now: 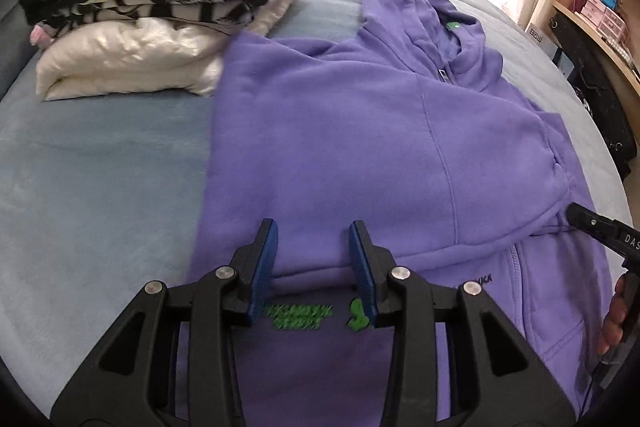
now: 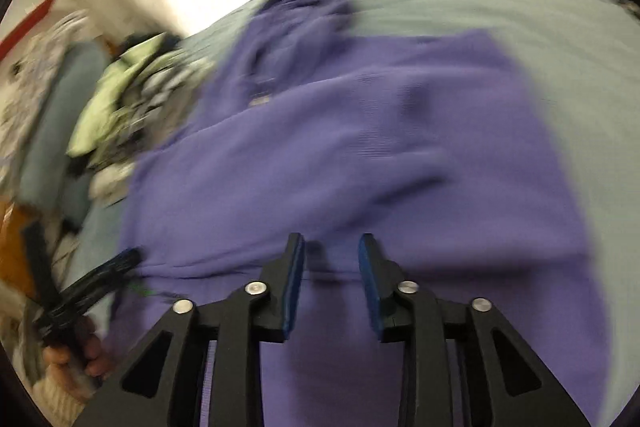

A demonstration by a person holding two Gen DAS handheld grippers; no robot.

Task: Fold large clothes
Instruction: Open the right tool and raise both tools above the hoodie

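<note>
Purple zip hoodie (image 1: 360,155) lying flat across the middle of the bed (image 1: 100,167), hood (image 1: 424,15) toward the far edge by the window. Both sleeves appear to be folded in over the chest, their cuffs crossing above the printed front; this narrows the garment so that it can be doubled lengthwise.

Left gripper (image 1: 313,255): jaws apart, holding nothing, poised over the folded sleeve edge just above the green lettering (image 1: 298,317). Its open stance suggests it is either letting go of the sleeve or lining up to pinch the lower part.

Right gripper (image 2: 331,279): jaws likewise spread and empty, hovering over the hoodie's near half. The right wrist view is smeared by motion, so fine contact with the cloth cannot be judged. In the left wrist view its tip shows near the sleeve cuff at the garment's right side.

Stack of folded clothes (image 1: 160,7) at the far left corner of the bed, just touching the hoodie's shoulder: probably finished items, set aside to keep the working area free.

Judged stage: sleeves in, body fold from hem toward hood not yet made.
</note>
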